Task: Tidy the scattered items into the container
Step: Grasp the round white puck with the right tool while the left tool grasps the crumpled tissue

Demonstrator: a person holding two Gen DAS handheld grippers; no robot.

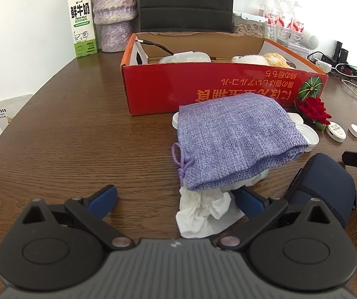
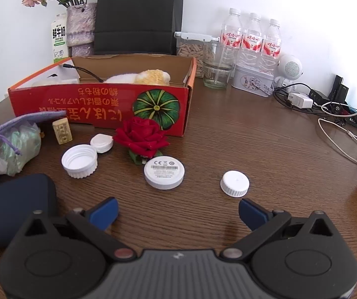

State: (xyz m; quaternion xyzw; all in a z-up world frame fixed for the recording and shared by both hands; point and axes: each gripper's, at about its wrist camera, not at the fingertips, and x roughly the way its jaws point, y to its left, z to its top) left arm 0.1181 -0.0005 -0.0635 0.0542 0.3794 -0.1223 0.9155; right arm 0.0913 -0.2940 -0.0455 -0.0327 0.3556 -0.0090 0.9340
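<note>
The left tongs [image 1: 174,200] are released and stand wide over the near part of the brown wooden table [image 1: 66,144], and the crumpled white tissue paper [image 1: 203,214] lies between their blue fingers [image 1: 103,200]. The right tongs [image 2: 177,213] are also released and grasp nothing.

I judge that the step in hand is the approach to the lilac woven drawstring pouch [image 1: 238,139], which lies just beyond the tissue, in front of the box. Its open mouth with the knotted cord points to the near side. Its long axis seems to run from near-left to far-right, toward the red artificial rose [image 2: 141,135]. The next move calls for closing the fingers on the soft mouth end and then lifting it over the wall.

Farther away stands the red cardboard box with a pumpkin picture [image 1: 203,84], where a plush toy [image 2: 151,76] lies already.
</note>
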